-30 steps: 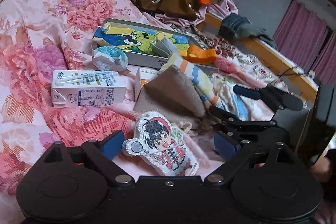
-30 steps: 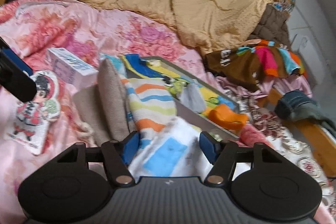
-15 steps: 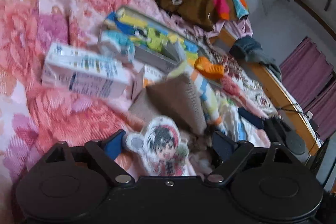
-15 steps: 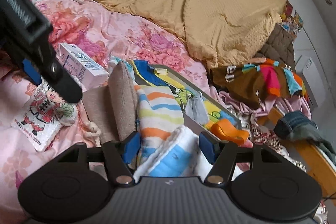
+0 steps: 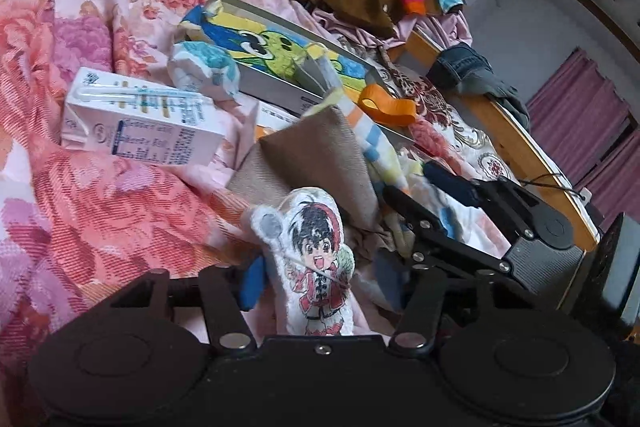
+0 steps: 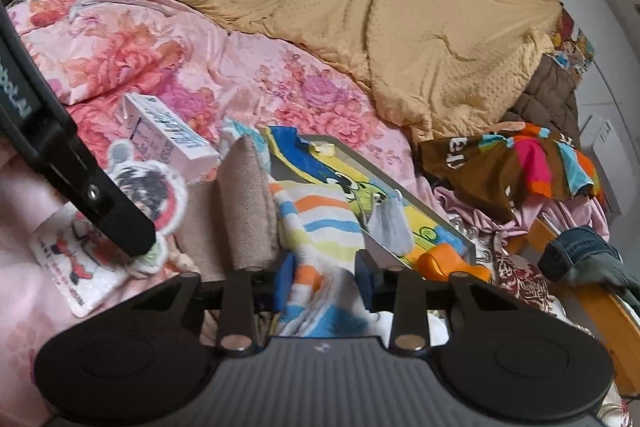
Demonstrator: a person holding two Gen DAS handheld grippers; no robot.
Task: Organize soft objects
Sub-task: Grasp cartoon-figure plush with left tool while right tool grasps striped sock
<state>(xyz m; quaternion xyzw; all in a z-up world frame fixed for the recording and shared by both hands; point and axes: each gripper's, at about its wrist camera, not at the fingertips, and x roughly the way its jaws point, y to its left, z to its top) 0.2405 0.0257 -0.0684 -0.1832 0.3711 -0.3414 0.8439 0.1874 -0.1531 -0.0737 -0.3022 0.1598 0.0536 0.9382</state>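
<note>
From the left wrist, the left gripper (image 5: 320, 285) is closing its blue pads around a flat cartoon-character plush (image 5: 314, 259) that lies between them on the floral bedspread (image 5: 100, 219); whether the pads already press it, I cannot tell. A brown cushion (image 5: 320, 167) leans just behind, a milk carton (image 5: 140, 123) to the left. From the right wrist, the right gripper (image 6: 324, 277) is closing on a striped towel (image 6: 320, 227), its pads touching the bunched cloth on both sides. The towel rests against a printed tray (image 6: 400, 195) beside the cushion.
</note>
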